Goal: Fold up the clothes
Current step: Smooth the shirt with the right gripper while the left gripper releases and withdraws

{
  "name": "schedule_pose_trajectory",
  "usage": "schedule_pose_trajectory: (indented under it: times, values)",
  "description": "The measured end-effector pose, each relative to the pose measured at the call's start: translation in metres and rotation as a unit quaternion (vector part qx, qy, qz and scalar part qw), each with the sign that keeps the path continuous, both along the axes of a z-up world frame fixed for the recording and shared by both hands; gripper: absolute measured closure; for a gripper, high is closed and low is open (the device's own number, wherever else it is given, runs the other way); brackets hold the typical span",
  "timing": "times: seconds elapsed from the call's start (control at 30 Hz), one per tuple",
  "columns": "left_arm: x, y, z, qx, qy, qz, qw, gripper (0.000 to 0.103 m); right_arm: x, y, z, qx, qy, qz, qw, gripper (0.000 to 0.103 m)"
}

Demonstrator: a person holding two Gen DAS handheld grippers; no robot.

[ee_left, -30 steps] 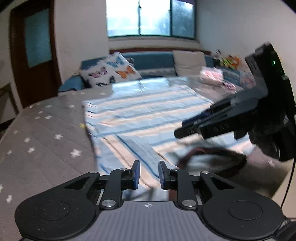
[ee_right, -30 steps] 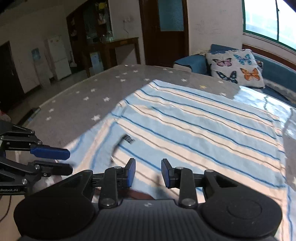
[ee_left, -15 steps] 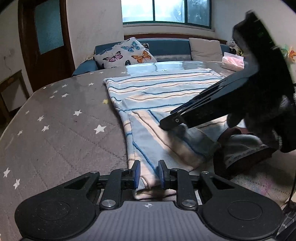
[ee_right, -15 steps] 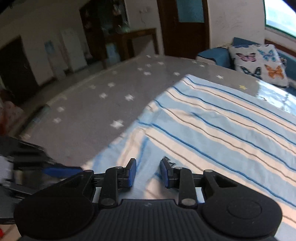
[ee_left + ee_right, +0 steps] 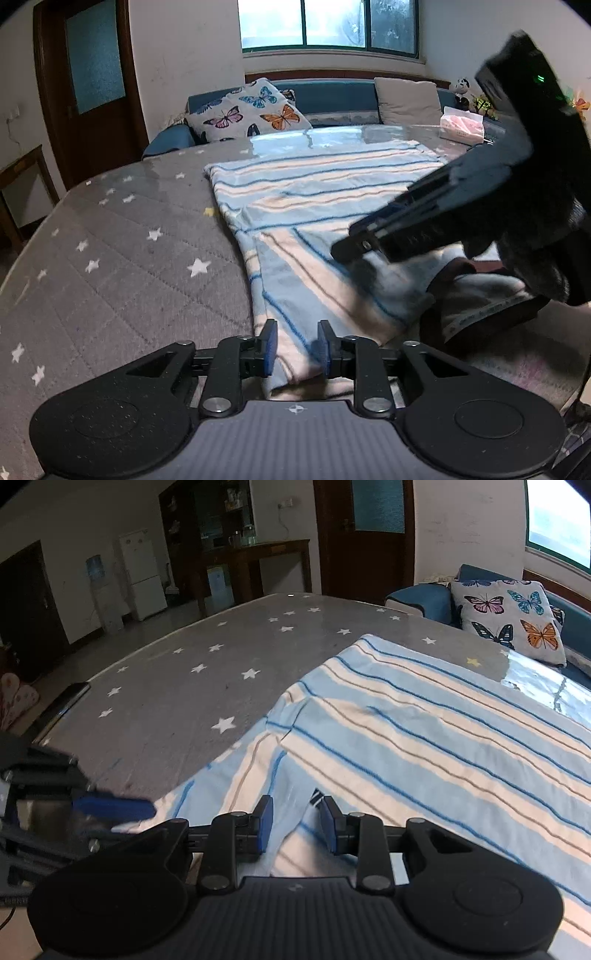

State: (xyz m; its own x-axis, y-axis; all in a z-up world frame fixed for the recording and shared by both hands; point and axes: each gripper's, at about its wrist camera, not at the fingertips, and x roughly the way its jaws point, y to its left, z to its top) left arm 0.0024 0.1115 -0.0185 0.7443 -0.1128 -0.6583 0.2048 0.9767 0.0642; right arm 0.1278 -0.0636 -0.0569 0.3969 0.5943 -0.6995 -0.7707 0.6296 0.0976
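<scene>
A striped garment [image 5: 317,192] lies flat on the starred surface [image 5: 122,266], its near edge toward both tools. The left tool [image 5: 294,349] is opening, cloth between its pads; the right tool [image 5: 295,823] straddles cloth too, grip unclear.

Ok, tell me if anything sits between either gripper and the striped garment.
Nothing visible does. The left gripper already has the striped garment's near edge between its opening jaws, and the right gripper hangs right over the cloth with fabric between its fingers. Only bare grey star-print table cover lies beside it.
</scene>
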Motion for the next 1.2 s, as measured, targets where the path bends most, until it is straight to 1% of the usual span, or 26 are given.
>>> schedule_pose_trajectory:
  times: [0.13, 0.2, 0.23, 0.33, 0.43, 0.53, 0.63, 0.8, 0.9, 0.93, 1.0, 1.1, 1.13, 1.2]
  values:
    - [0.004, -0.009, 0.007, 0.006, -0.009, -0.004, 0.9999, 0.072, -0.015, -0.011, 0.006, -0.001, -0.001, 0.02, 1.0, 0.075]
    - [0.008, -0.015, 0.007, 0.008, -0.009, -0.005, 0.9999, 0.068, -0.023, -0.014, 0.001, -0.015, 0.005, 0.036, 0.999, 0.075]
    - [0.009, -0.018, 0.007, 0.007, -0.01, -0.006, 0.9999, 0.064, -0.028, -0.016, -0.003, -0.024, 0.002, 0.041, 0.999, 0.074]
    - [0.013, -0.026, 0.001, 0.011, -0.002, -0.012, 0.9999, 0.063, -0.045, -0.023, -0.007, -0.035, -0.035, 0.05, 0.998, 0.074]
    - [0.016, -0.031, -0.004, 0.019, 0.004, -0.015, 0.9997, 0.063, -0.055, -0.035, -0.001, -0.029, -0.043, 0.048, 0.997, 0.074]
    - [0.018, -0.033, -0.005, 0.018, 0.006, -0.011, 0.9998, 0.063, -0.062, -0.051, 0.005, -0.029, -0.054, 0.039, 0.997, 0.074]
    - [0.019, -0.038, -0.002, 0.019, -0.004, -0.017, 0.9997, 0.063, -0.065, -0.072, 0.009, -0.019, -0.047, 0.016, 0.999, 0.074]
    - [0.025, -0.048, -0.007, 0.018, 0.001, -0.031, 0.9994, 0.063, -0.071, -0.127, 0.011, -0.016, -0.04, -0.067, 0.997, 0.074]
    - [0.028, -0.055, -0.009, 0.022, 0.003, -0.036, 0.9991, 0.063, -0.072, -0.166, 0.013, -0.013, -0.038, -0.13, 0.991, 0.074]
    - [0.029, -0.057, -0.009, 0.022, 0.002, -0.037, 0.9991, 0.061, -0.072, -0.181, 0.014, -0.011, -0.037, -0.153, 0.987, 0.074]
    - [0.028, -0.06, -0.006, 0.023, -0.001, -0.036, 0.9991, 0.058, -0.069, -0.207, 0.013, -0.009, -0.039, -0.198, 0.979, 0.073]
    - [0.027, -0.066, 0.002, 0.022, -0.013, -0.044, 0.9987, 0.051, -0.065, -0.246, 0.011, -0.013, -0.045, -0.268, 0.962, 0.073]
    - [0.026, -0.068, 0.004, 0.024, -0.017, -0.047, 0.9985, 0.049, -0.063, -0.254, 0.01, -0.013, -0.045, -0.284, 0.958, 0.073]
    - [0.025, -0.073, 0.008, 0.025, -0.023, -0.052, 0.9981, 0.048, -0.058, -0.28, 0.006, -0.01, -0.045, -0.332, 0.942, 0.073]
